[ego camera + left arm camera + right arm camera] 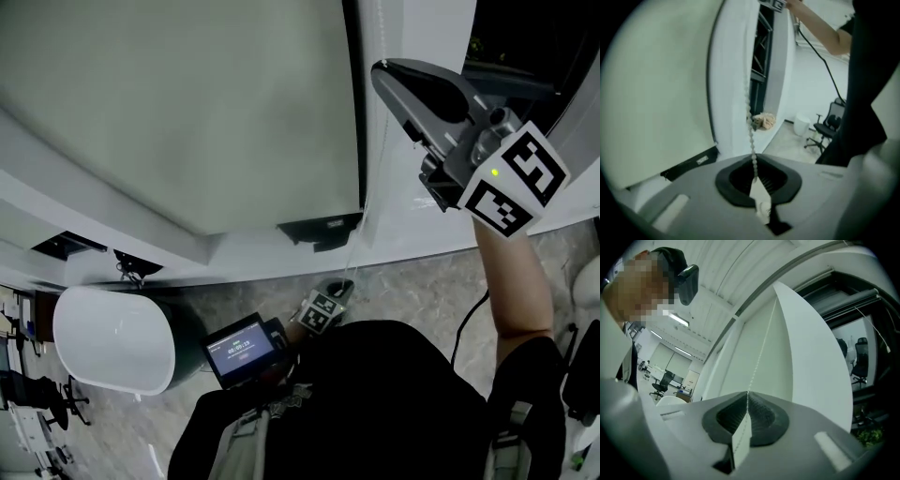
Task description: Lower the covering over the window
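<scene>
Item: pale grey-green fabric roller blind (178,103) is hanging over the window, its dark bottom rail (319,230) carrying a small unreadable label. Left gripper (754,174) and right gripper (746,401) are both clamping the white bead chain (751,131) beside it.

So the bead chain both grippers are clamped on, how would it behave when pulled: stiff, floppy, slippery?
Probably floppy: the bead chain hangs slightly wavy above the left gripper. Likely light and thin, so it might slip bead by bead, though the right gripper has ribbed fingers shut on it. Held taut there, it runs straight.
</scene>
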`<control>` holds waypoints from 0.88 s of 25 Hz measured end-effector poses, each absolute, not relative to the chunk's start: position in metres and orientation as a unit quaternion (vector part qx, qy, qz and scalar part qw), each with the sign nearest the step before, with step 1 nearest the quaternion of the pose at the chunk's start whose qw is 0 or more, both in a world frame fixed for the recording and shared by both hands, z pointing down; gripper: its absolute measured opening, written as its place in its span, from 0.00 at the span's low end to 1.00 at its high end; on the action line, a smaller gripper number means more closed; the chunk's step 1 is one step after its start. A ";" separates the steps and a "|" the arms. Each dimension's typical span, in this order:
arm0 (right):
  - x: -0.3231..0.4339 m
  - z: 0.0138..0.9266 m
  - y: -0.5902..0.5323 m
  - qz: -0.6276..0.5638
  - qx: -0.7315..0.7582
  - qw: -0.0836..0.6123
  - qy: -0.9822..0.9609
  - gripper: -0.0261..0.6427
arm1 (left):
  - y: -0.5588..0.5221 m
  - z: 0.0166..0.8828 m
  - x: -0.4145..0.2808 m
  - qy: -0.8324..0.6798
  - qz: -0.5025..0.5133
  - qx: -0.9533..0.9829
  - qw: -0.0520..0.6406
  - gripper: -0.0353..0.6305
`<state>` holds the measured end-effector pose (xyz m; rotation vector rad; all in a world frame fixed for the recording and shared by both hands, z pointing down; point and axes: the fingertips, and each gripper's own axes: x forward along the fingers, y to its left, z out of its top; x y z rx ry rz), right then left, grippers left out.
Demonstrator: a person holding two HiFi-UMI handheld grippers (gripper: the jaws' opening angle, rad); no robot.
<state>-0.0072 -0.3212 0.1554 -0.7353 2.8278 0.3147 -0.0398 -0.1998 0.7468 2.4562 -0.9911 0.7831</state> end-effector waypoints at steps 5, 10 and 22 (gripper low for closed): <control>0.000 0.172 -0.327 0.151 -0.286 0.072 0.943 0.05 | -0.232 0.703 -0.093 -0.468 0.067 0.811 0.345 0.06; 0.013 0.235 -0.348 0.117 -0.340 0.077 0.930 0.06 | -0.236 0.635 -0.131 -0.510 -0.056 0.780 0.358 0.20; 0.019 0.477 -0.303 -0.145 -0.314 -0.016 0.938 0.05 | -0.202 0.589 -0.097 -0.480 -0.064 0.820 0.306 0.26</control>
